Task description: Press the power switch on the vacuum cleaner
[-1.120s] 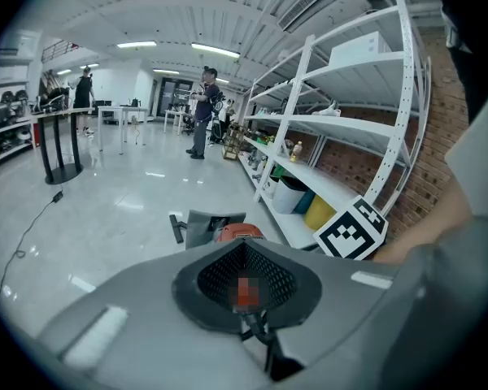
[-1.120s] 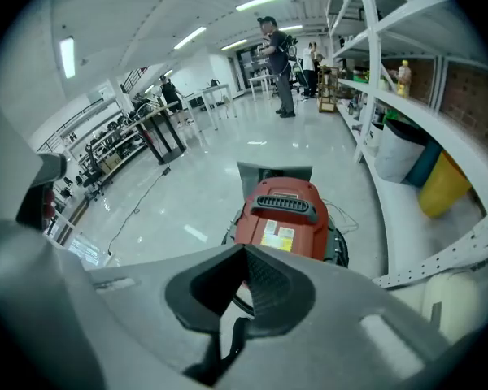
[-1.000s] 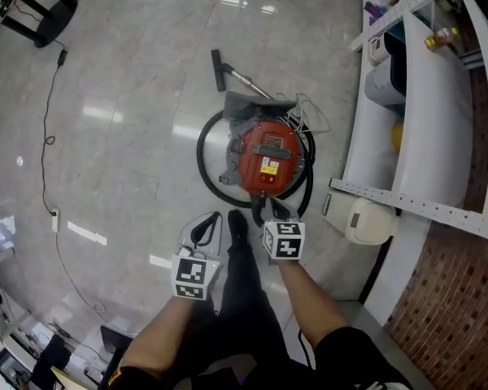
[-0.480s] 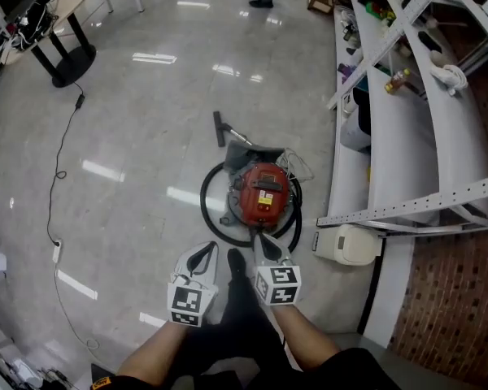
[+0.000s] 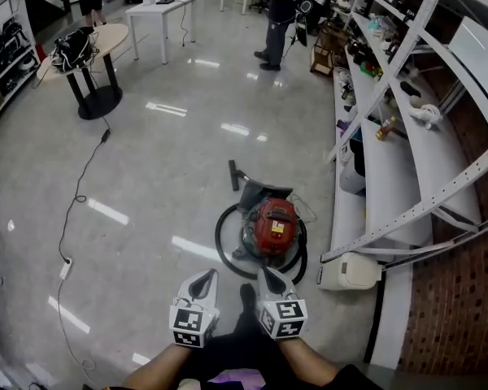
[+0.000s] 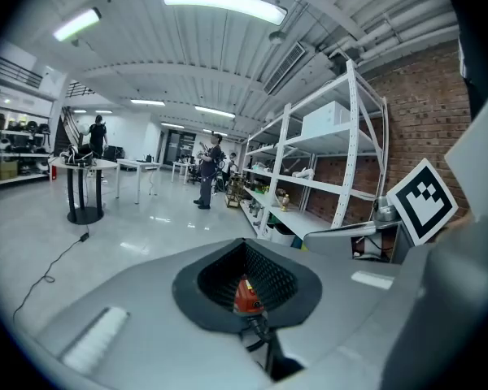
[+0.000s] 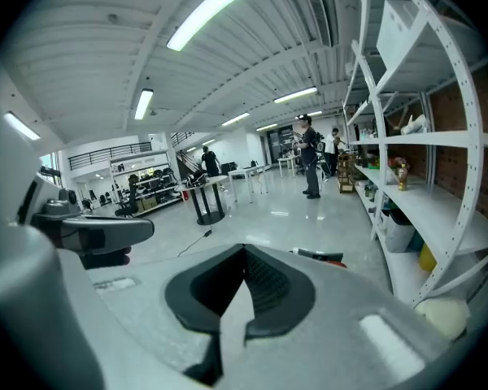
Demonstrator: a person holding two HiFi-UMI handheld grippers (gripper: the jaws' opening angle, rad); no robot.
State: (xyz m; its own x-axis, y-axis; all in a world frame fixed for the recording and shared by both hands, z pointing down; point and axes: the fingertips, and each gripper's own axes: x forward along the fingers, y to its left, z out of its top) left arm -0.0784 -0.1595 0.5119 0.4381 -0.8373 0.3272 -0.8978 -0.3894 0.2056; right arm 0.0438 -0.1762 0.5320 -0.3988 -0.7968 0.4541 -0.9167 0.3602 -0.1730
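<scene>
Head view. The vacuum cleaner (image 5: 274,224), red-bodied, sits on the glossy grey floor (image 5: 146,185) ahead of both grippers and apart from them. Its black hose (image 5: 224,254) loops round the body, and the floor nozzle (image 5: 234,175) lies beyond it. White shelving (image 5: 390,177) runs along the right side, and a white unit (image 5: 348,272) stands on the floor at its foot, just right of the vacuum cleaner. The left gripper (image 5: 205,279) and right gripper (image 5: 270,276) are held side by side low in the view, tips pointing toward the vacuum cleaner. A cable (image 5: 80,197) trails across the floor from the left. A round table (image 5: 93,59) and a standing person (image 5: 281,10) are far back.

Left gripper view. The jaws of the left gripper (image 6: 244,258) are closed against each other, with nothing clamped (only the dark padded hollow stays open between them). Through that hollow the vacuum cleaner (image 6: 246,296) shows, small and distant. The right gripper's marker cube (image 6: 423,200) is at the right edge, and the shelving (image 6: 309,177) is behind it.

Right gripper view. The jaws of the right gripper (image 7: 242,279) also meet along a seam and carry nothing. A dark-and-red edge of the vacuum cleaner (image 7: 317,256) peeks over the right jaw, away on the floor. The left gripper (image 7: 89,232) juts in from the left. The shelving (image 7: 423,153) fills the right side, and the person (image 7: 311,169) stands down the aisle.
</scene>
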